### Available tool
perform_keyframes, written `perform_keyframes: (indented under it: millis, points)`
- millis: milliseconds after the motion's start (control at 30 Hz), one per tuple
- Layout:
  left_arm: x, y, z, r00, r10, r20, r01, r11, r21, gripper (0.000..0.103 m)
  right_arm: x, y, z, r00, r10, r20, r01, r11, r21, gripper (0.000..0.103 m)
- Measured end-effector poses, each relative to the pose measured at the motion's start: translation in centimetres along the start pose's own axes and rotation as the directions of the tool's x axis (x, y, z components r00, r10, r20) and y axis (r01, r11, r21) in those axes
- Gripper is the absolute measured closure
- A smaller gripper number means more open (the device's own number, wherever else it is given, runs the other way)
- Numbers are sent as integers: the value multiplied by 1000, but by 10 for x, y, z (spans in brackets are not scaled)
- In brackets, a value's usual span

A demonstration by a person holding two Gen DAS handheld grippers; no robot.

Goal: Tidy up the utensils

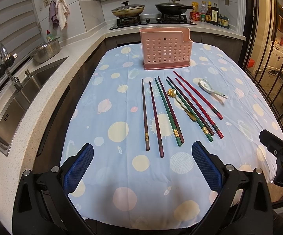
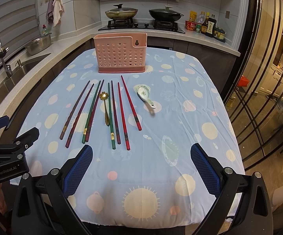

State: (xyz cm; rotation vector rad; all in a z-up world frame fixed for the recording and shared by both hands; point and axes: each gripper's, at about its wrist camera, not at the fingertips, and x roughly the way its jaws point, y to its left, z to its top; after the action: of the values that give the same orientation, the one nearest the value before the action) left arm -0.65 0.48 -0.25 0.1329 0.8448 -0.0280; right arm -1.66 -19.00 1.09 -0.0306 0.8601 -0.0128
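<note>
A: What can't we see well?

B: Inside the pink utensil holder. It stands at 12 o'clock on the blue planet tablecloth, and its tall walls hide what it holds. The two lidded pans on the stove at the back are shut, so I can't tell what's in them either. The steel bowl by the sink at 10 o'clock is too far off to see into.

A: And the grippers?

B: The left gripper is wide open with nothing in it. The right gripper is wide open too. Each is cut off at 6 o'clock.

A: Where are the utensils?

B: All flat on the cloth, in front of the holder. The chopsticks lie in a row. The gold flower spoon lies among them. The white china spoon is near them, at 1 o'clock.
</note>
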Motion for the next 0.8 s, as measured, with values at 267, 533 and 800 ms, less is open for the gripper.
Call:
perform_keyframes:
  millis: [267, 533, 800]
  points:
    - [0, 0, 0, 1000, -1, 0, 1, 1000, 0, 7, 0, 0, 0, 1000, 0, 0, 0, 1000, 1, 7]
    - [-1, 2, -1, 1000, -1, -2, 1, 1000, 2, 7, -1, 4, 2, 1000, 4, 0, -4, 1000, -5, 7]
    - [-1, 1, -1, 1000, -1, -3, 1, 1000, 2, 7, -1, 4, 2, 1000, 4, -1, -4, 1000, -4, 7]
